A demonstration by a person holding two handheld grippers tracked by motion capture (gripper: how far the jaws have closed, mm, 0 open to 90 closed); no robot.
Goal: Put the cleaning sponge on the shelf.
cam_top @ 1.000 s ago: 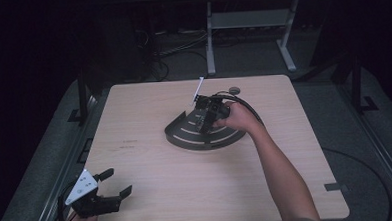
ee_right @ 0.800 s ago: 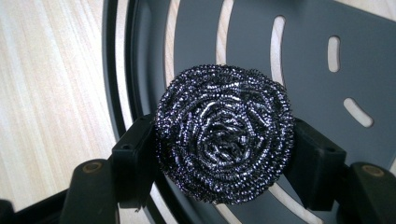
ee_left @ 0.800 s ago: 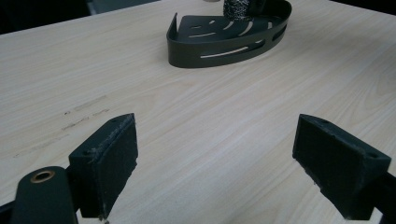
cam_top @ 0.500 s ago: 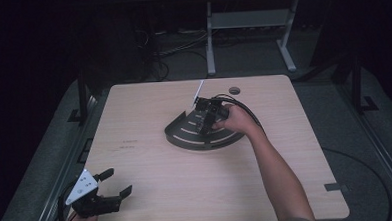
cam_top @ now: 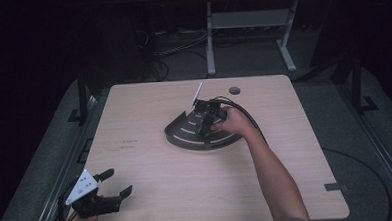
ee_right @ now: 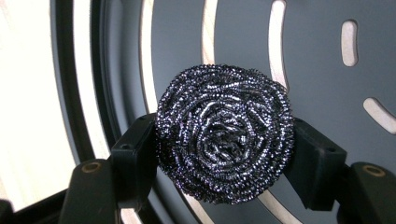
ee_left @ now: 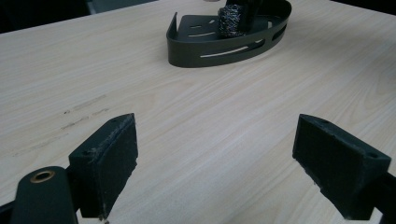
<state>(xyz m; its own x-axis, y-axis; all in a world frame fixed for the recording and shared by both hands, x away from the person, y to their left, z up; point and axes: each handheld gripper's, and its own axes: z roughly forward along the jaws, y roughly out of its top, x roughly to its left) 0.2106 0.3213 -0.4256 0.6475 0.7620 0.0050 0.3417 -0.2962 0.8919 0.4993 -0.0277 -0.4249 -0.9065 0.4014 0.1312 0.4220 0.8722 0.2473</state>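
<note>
A dark, fan-shaped slotted tray lies near the middle of the wooden table. My right gripper points down into it, shut on a ball of steel wool that sits squeezed between both pads just above the tray floor. From the left gripper view the tray shows far off with the steel wool held inside it. My left gripper rests at the table's front left corner, jaws wide open and empty.
A thin white strip sticks up at the tray's far edge. A round cable hole sits near the table's back edge. The right gripper's cable loops over the table behind the hand. A metal stand is beyond the table.
My right gripper has sunk a little lower into the tray with the steel wool. The left gripper has stayed where it was.
</note>
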